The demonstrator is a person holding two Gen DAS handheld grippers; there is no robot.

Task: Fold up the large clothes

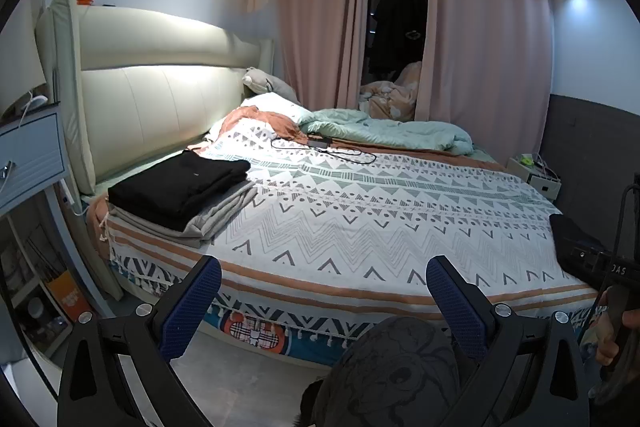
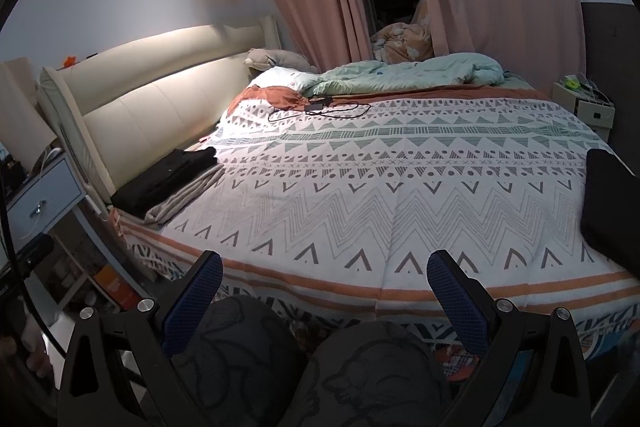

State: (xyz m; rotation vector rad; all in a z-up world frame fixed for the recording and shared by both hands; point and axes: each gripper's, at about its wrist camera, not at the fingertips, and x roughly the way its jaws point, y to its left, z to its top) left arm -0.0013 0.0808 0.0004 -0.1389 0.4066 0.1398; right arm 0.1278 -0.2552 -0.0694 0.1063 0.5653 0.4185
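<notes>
Nearest in each wrist view, the left claw (image 1: 323,289) and the right claw (image 2: 325,283) stand wide open and hold nothing, their black arms tipped with blue, dimpled pads; the person's grey printed trousers (image 2: 360,367) fill the space below them. Beyond lies the bed (image 1: 360,291), covered by a white woven blanket (image 2: 380,195) with grey zigzags, triangles and orange stripes, fringed along its near edge. On its left end, beside the padded cream headboard (image 1: 160,99), rests the folded clothing: a flat black garment (image 1: 180,183) stacked on a grey garment (image 1: 224,215). A second dark garment (image 2: 608,203) lies at the blanket's right edge. Only the left view shows the right hand (image 1: 616,331) gripping its handle. Farther back lie a black cable (image 2: 320,109), a crumpled mint quilt (image 1: 392,131) and pink curtains (image 1: 480,35).
</notes>
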